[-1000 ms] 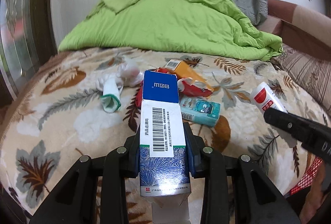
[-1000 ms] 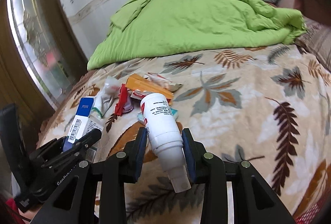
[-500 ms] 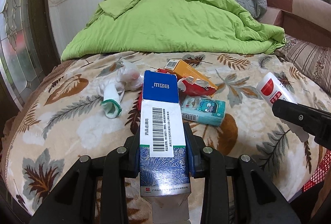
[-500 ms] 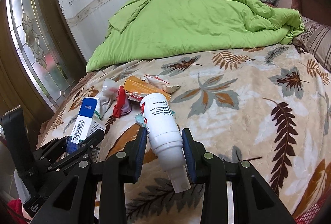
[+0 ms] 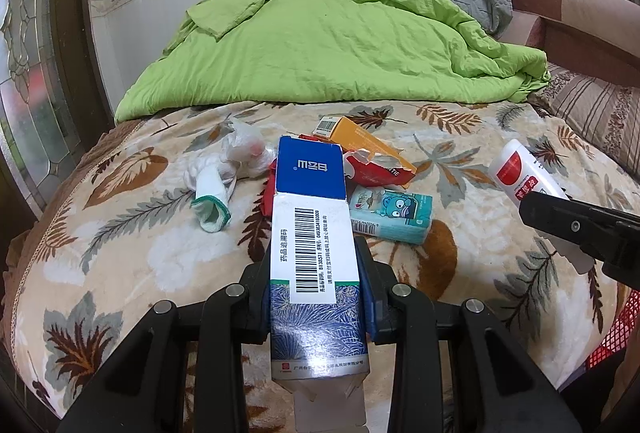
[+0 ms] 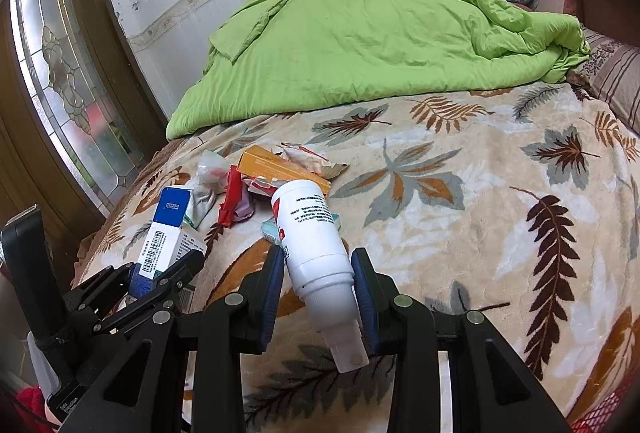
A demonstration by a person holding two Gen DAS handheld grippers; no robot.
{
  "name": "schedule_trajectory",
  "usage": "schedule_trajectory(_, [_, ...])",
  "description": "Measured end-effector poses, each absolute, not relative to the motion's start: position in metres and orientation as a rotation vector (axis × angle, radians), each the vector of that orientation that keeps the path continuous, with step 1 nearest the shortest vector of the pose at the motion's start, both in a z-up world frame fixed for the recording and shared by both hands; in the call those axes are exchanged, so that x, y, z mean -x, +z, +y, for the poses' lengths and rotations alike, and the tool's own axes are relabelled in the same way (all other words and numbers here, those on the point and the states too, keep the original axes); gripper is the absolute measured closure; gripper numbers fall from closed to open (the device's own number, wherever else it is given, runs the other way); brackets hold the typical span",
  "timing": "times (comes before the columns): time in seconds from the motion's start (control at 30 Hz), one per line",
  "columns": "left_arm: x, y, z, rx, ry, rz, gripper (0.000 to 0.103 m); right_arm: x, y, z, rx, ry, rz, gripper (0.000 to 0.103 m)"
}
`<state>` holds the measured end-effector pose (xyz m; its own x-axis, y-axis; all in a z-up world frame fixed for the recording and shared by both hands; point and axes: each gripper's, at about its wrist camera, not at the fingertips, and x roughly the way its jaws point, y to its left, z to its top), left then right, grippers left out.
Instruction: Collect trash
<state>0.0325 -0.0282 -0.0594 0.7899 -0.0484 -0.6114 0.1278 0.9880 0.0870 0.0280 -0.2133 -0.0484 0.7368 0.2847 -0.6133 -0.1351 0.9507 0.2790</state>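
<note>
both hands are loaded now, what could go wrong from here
1. The white spray bottle sits tilted in the right tool, gripped near its narrow neck on a smooth round surface; it might pivot or slip out.
2. The blue and white box in the left tool is thin card with an open flap end; a hard squeeze may crush it.
3. With both tools full, the tissue pack and orange box must wait.
</note>
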Motion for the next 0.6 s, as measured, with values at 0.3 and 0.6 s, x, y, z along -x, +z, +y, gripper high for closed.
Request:
schedule_trajectory(0.3, [-0.0319,-0.0592,-0.029,-0.126,-0.093,0.653,0.071,-0.0281,-0.0488,-0.2129,-0.224,0.233,0.707,0.066])
schedule_trajectory(0.6, [-0.028,-0.0566,-0.0372,-0.13,-0.1,0.64,0.071,-0.0278,-0.0488,-0.2123,-0.229,0.232,0.703,0.066])
